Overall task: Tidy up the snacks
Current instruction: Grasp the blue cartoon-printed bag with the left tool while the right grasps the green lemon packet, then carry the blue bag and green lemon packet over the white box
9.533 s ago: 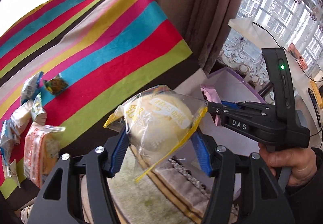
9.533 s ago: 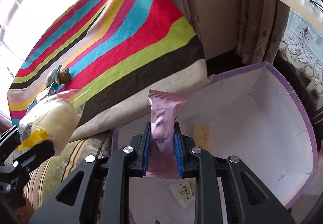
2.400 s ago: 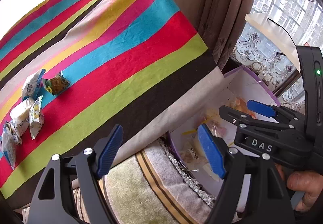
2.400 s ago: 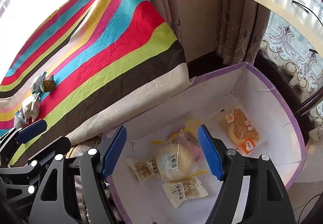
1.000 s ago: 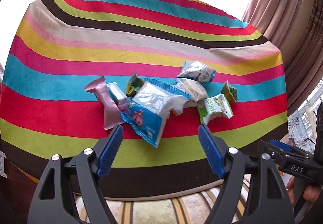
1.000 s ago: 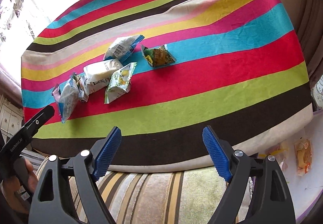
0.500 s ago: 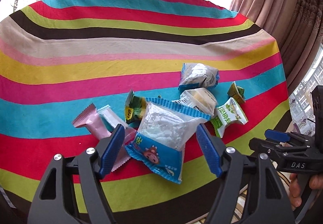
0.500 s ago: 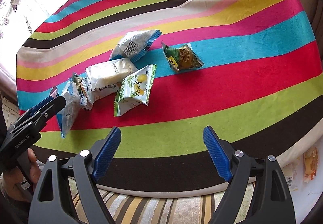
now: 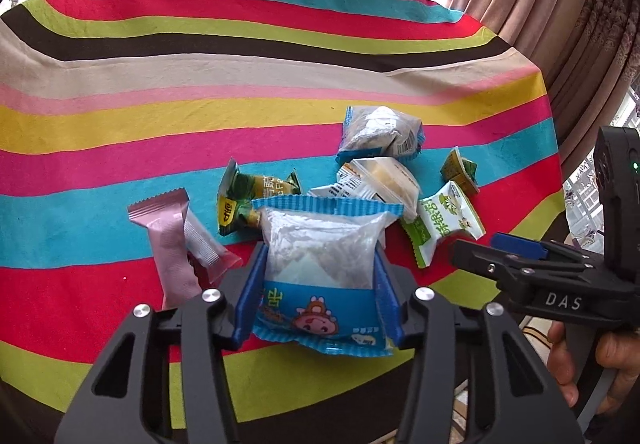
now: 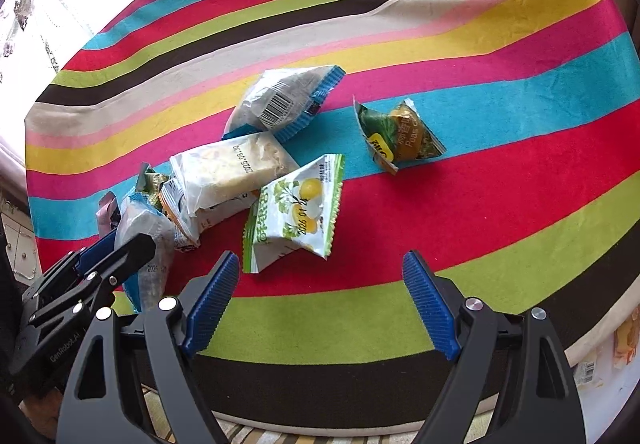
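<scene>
Now left hand-held gripper clamps the blue snack packet; right hand-held gripper gapes wide

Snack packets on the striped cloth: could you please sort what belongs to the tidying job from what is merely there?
Job:
blue-trimmed cartoon packet, between the left gripper jaws
green-and-white packet
barcode packet
pear candy packet
pink packets
right gripper, jaws open

Just there:
striped tablecloth
curtain
</scene>
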`<state>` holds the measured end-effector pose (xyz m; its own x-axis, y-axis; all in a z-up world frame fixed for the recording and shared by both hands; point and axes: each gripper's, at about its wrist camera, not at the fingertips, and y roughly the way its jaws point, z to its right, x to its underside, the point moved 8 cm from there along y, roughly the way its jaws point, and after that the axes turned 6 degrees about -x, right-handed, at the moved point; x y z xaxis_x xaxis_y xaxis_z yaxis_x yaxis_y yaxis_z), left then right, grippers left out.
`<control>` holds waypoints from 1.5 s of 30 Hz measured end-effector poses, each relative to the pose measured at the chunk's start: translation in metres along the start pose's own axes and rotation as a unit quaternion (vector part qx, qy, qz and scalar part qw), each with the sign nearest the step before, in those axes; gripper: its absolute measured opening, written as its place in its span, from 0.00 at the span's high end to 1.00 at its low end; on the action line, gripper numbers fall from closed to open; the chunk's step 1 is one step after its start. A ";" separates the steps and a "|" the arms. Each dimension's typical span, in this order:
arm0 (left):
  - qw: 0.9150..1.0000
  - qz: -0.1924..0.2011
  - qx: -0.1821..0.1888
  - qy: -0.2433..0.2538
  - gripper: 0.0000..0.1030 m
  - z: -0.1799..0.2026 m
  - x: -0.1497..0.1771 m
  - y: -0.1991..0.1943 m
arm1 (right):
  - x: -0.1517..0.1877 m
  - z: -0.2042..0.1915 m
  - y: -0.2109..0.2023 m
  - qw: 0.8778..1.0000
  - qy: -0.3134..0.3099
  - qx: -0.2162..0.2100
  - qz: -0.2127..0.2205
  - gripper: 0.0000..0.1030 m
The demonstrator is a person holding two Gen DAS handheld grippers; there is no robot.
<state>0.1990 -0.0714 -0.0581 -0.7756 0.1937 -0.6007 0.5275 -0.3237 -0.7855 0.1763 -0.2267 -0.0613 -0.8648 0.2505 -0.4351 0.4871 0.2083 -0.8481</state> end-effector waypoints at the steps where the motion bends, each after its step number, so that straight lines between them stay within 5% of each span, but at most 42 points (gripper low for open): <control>1: 1.000 0.001 0.000 -0.001 0.52 0.000 0.000 -0.001 | -0.002 -0.002 0.003 1.000 -0.004 0.002 0.000 0.21; 10: 1.000 0.018 -0.002 -0.009 0.52 0.002 0.000 -0.009 | -0.015 -0.022 0.031 0.999 -0.047 0.021 -0.014 0.24; 15: 1.000 0.024 -0.003 -0.012 0.53 0.004 0.001 -0.015 | -0.019 -0.023 0.033 0.996 -0.075 0.048 -0.004 0.50; 21: 0.999 0.025 -0.006 -0.023 0.53 0.008 0.004 -0.019 | -0.017 -0.017 0.024 0.997 -0.072 0.028 0.005 0.62; 45: 0.997 -0.009 -0.064 -0.035 0.53 0.051 0.022 -0.029 | 0.015 0.026 -0.040 0.999 -0.035 0.003 0.026 0.65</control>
<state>0.1490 -0.1052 -0.0413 -0.8051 0.1325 -0.5781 0.5496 -0.1998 -0.8112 0.1405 -0.2557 -0.0423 -0.8444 0.1937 -0.4995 0.5318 0.1903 -0.8252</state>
